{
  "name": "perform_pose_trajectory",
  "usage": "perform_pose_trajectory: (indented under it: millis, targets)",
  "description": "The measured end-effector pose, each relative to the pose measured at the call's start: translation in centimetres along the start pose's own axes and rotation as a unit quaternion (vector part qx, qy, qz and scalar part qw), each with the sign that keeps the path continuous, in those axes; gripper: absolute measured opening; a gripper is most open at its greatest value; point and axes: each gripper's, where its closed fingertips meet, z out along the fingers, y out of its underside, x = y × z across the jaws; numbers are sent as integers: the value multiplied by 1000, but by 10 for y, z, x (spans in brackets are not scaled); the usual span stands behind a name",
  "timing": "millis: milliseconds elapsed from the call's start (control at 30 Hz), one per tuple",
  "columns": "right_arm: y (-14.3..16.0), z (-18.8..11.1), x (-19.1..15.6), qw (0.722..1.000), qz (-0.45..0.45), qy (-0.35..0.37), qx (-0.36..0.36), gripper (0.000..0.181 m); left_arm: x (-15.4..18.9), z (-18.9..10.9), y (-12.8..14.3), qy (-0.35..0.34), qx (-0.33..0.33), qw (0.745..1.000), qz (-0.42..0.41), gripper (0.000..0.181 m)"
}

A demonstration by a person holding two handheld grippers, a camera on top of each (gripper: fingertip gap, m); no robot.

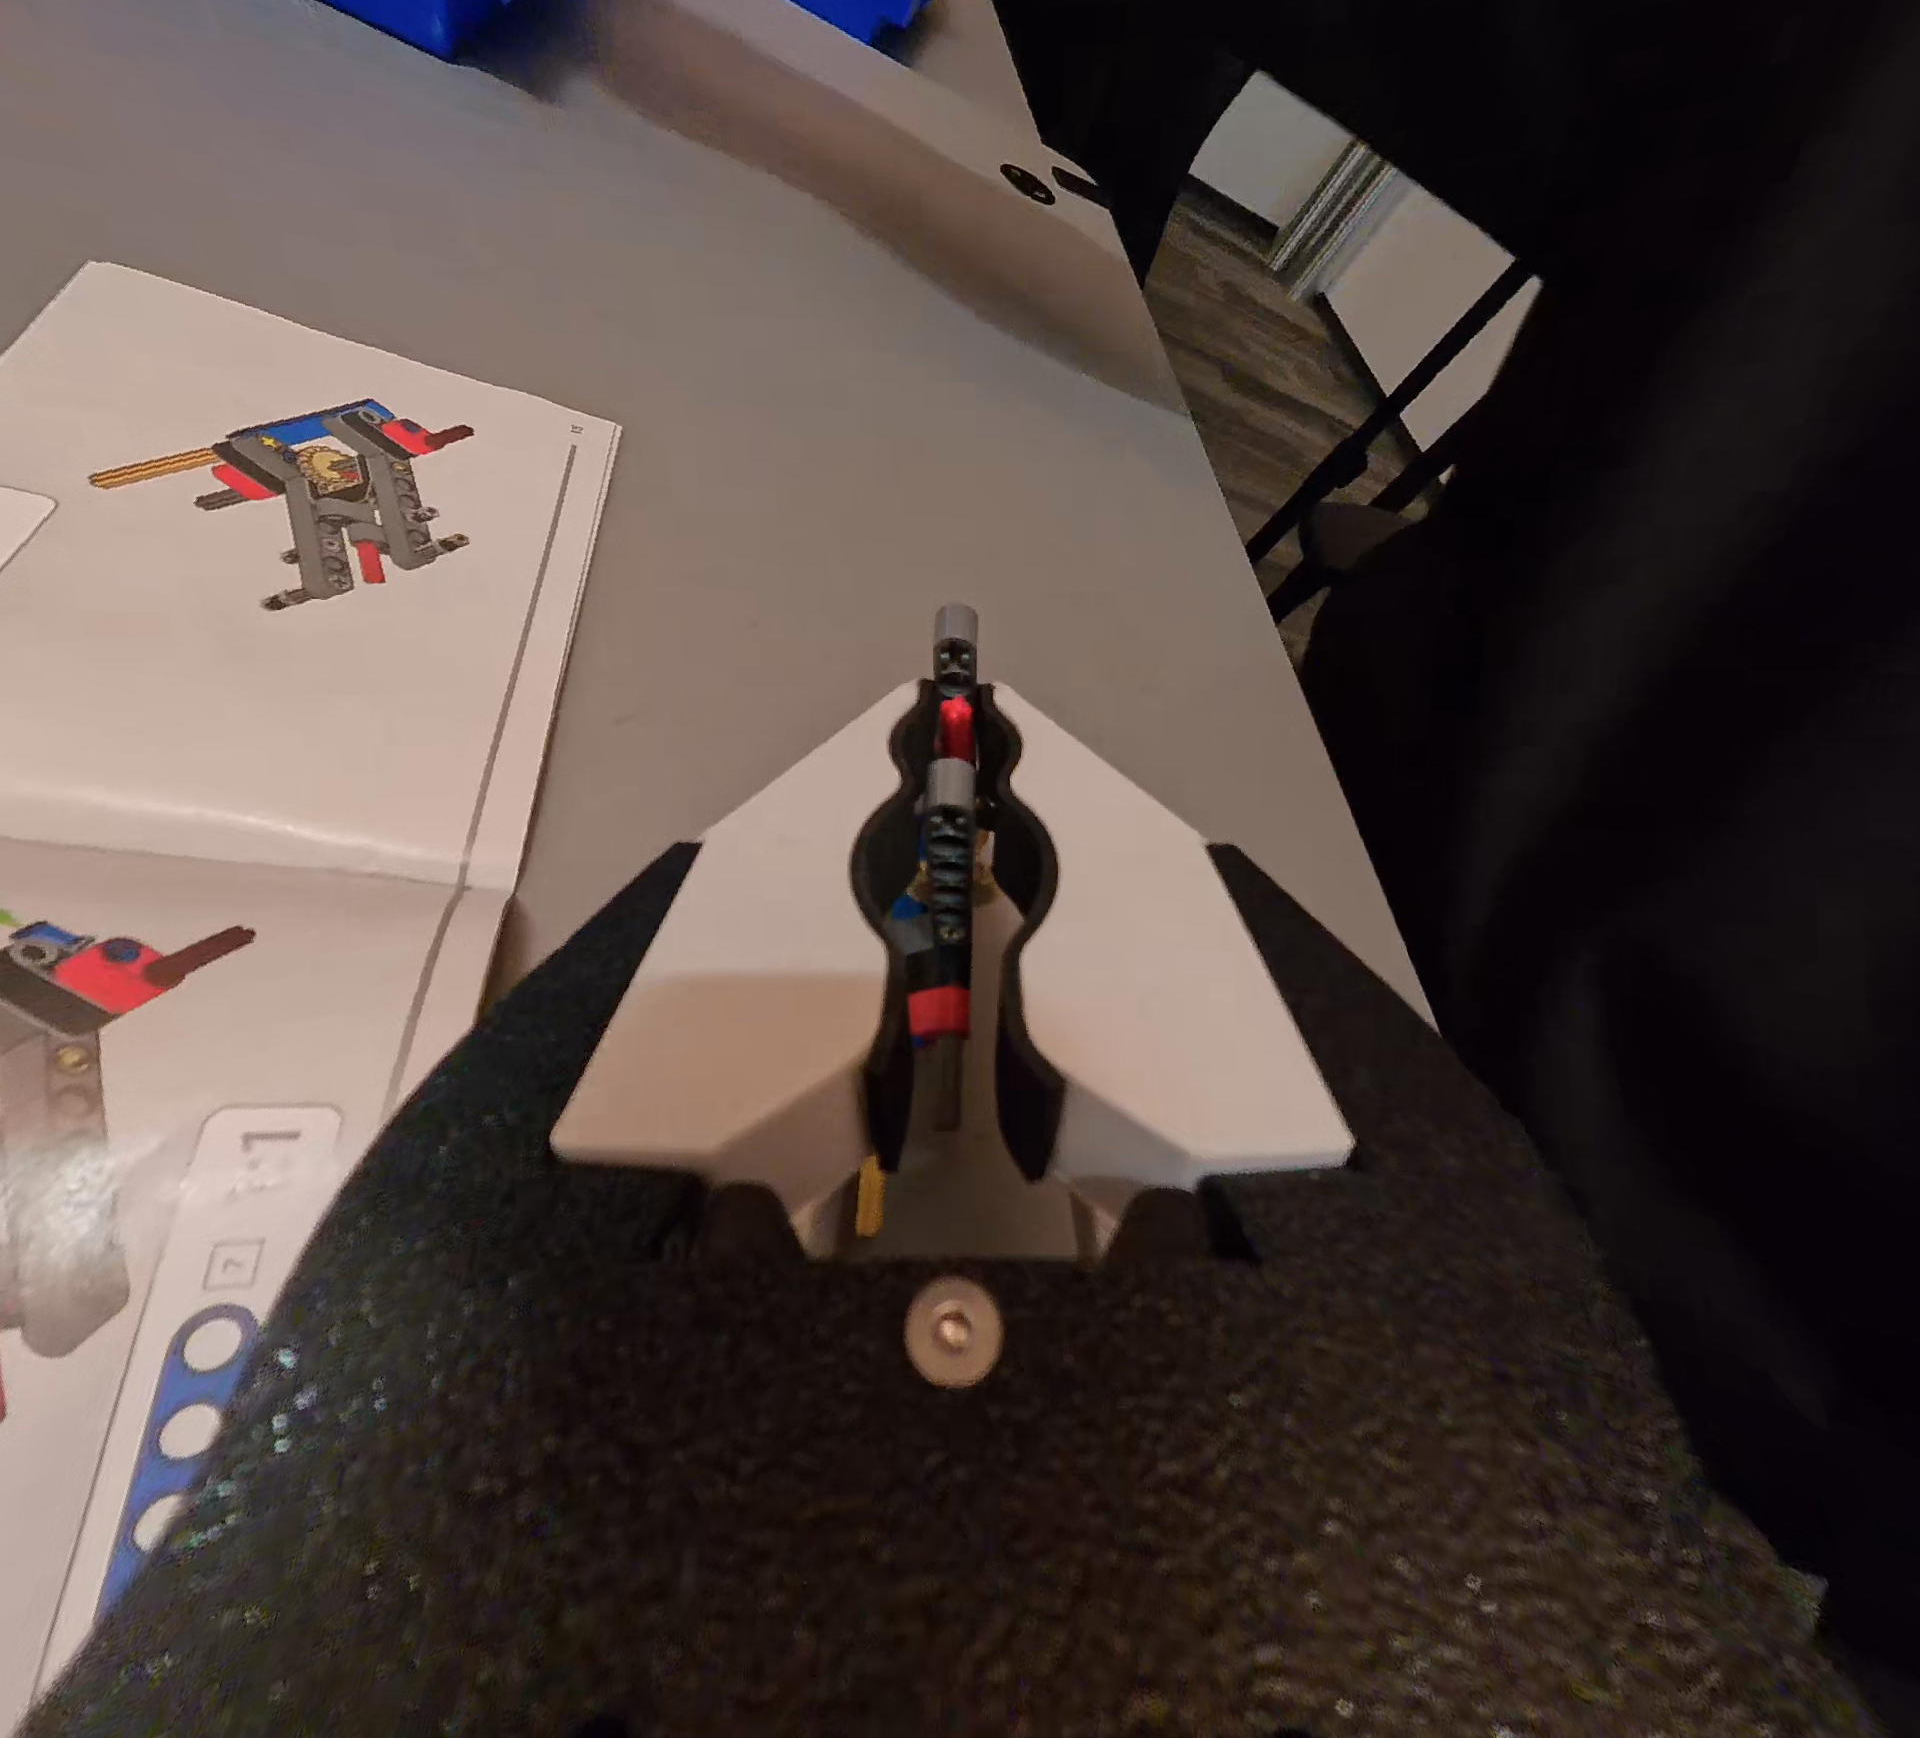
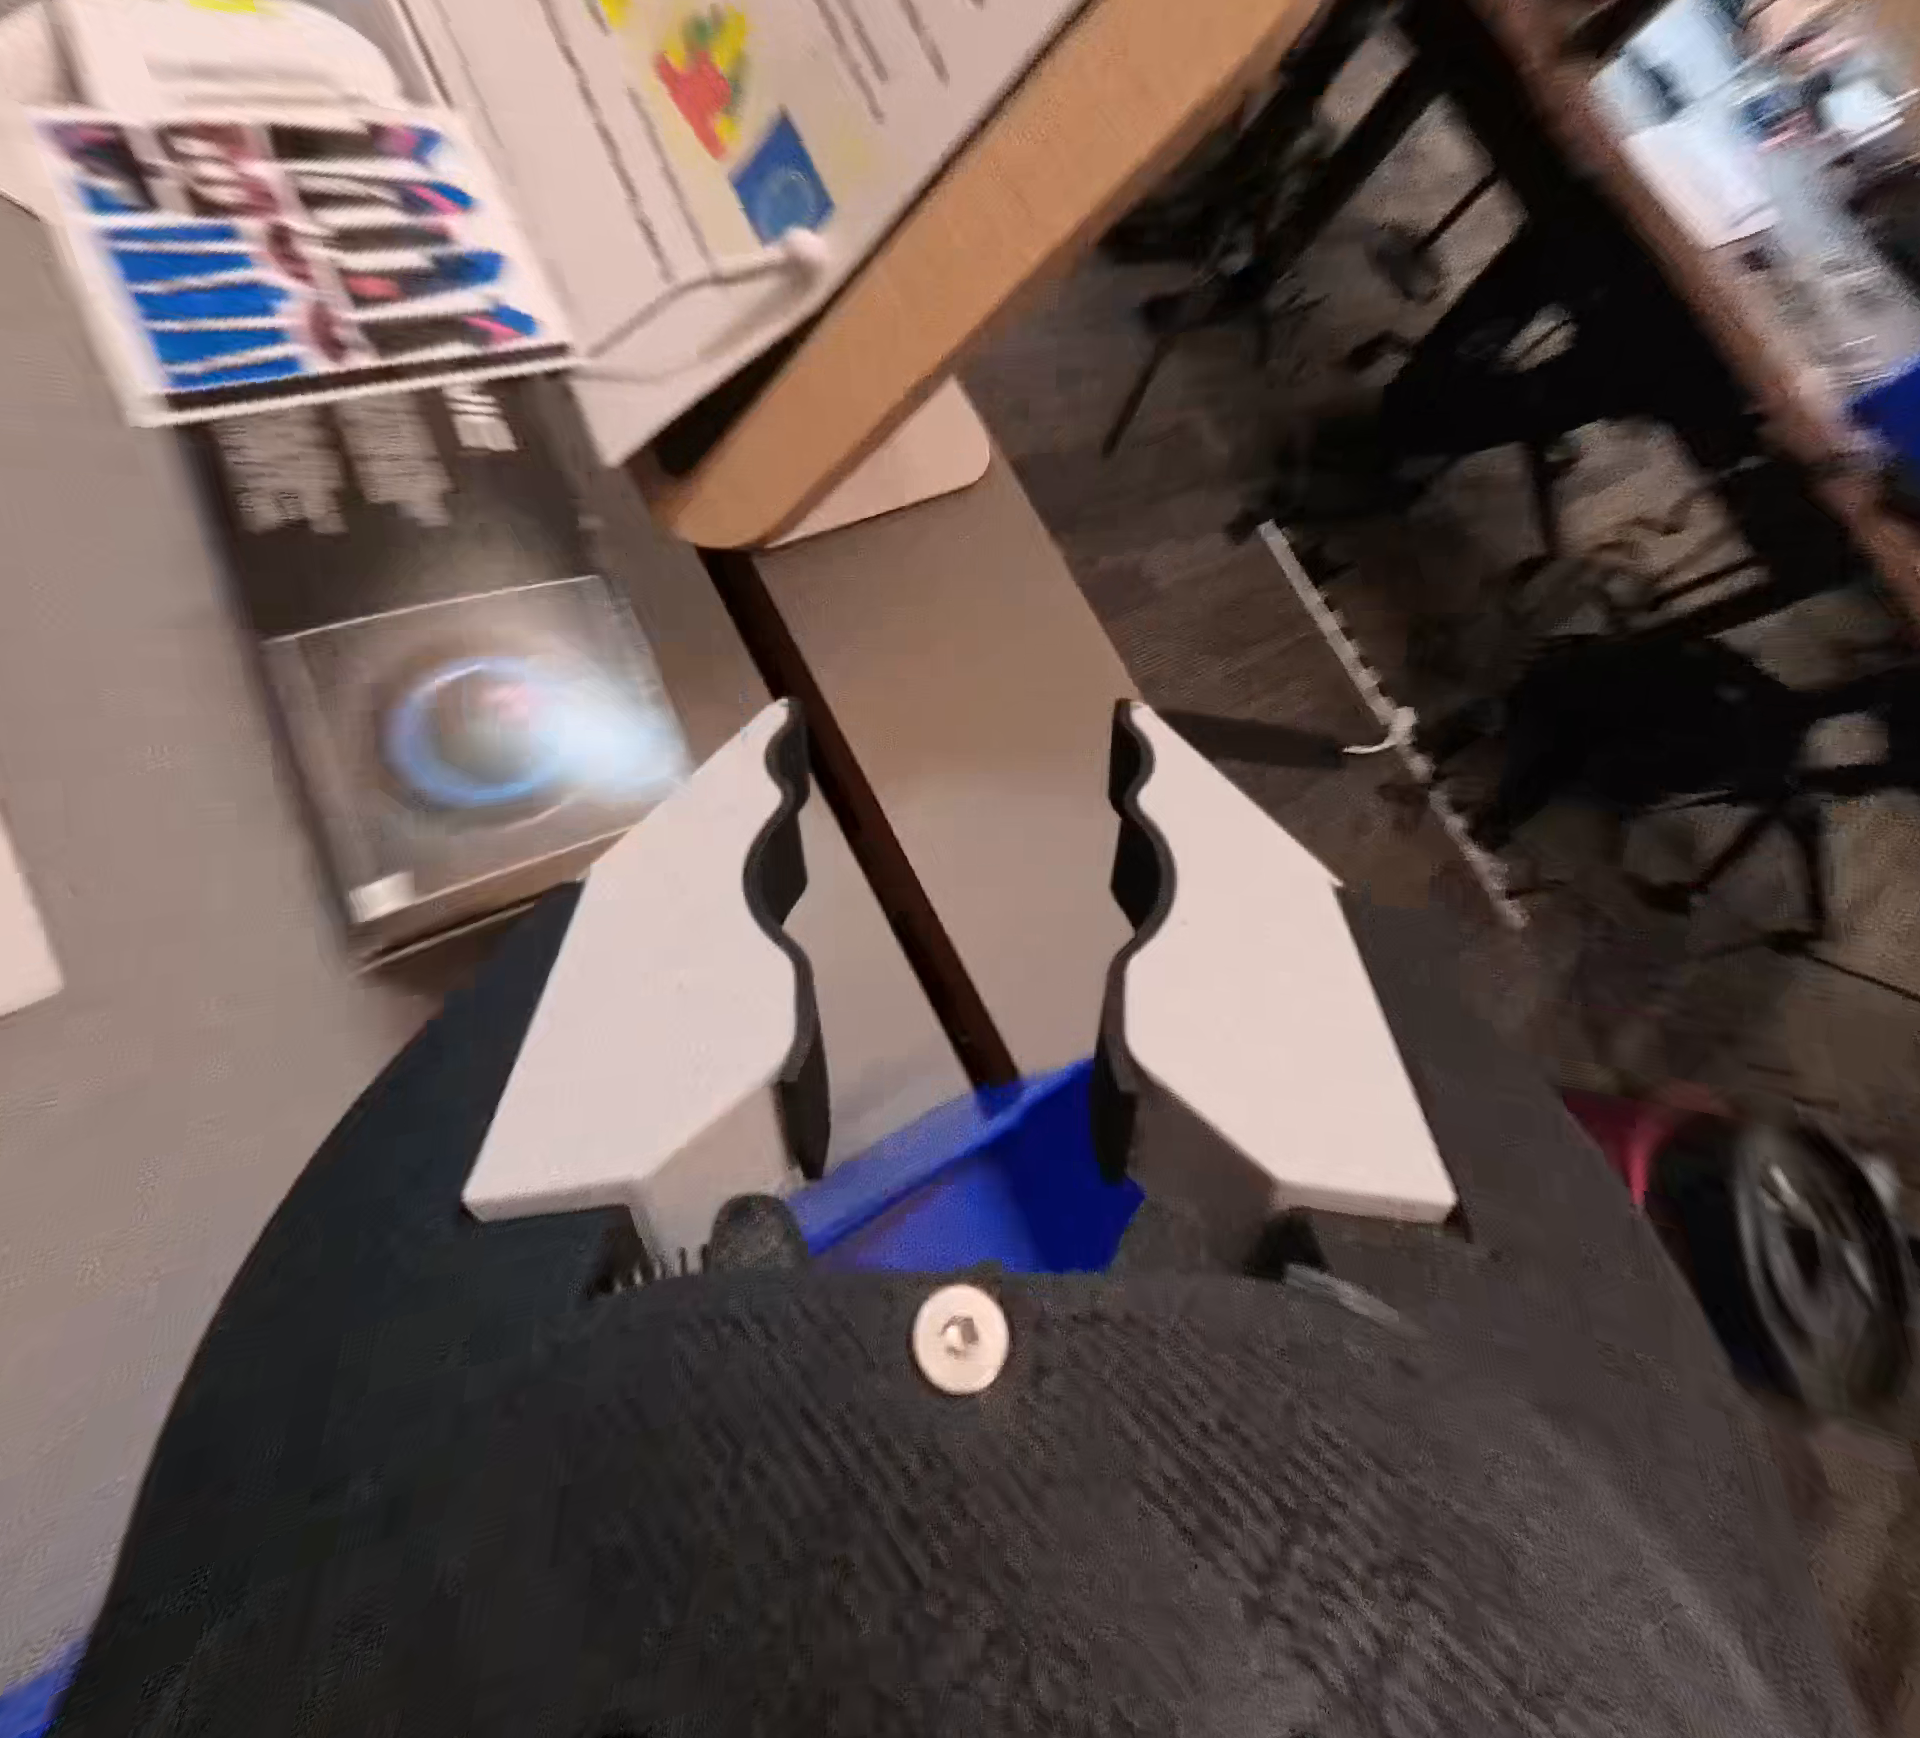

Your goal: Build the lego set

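The left hand-held gripper (image 1: 956,701) is closed on the half-built lego assembly (image 1: 948,867), held above the tabletop (image 1: 727,254) beside the open instruction booklet (image 1: 312,649). The right hand-held gripper (image 2: 956,753) is wide open and empty, over a blue bin (image 2: 956,1179). The step seems to be fetching the next piece; this needs a careful pick from the bin.

Left gripper (image 1: 954,712) fingers cover most of the lego assembly (image 1: 951,867); only its edge shows. Instruction booklet (image 1: 312,649) cut off at left edge. Right wrist view is motion-blurred: box (image 2: 457,732) and blue bin (image 2: 966,1179) details unreadable.
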Motion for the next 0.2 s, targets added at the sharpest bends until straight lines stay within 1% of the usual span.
perform_pose_trajectory:
  millis: [67, 133, 200]
  targets:
    - [17, 43, 23, 997, 13, -47, -56, 58, -1, 0, 0, 2, 1, 1000, -7, 5]
    - [44, 80, 42, 990, 21, -75, -117, 52, -2, -1, -1, 1, 2, 1000, -13, 5]
    - [67, 111, 50, 984, 29, -104, -140, 43, -4, -1, -1, -1, 5, 1000, -17, 5]
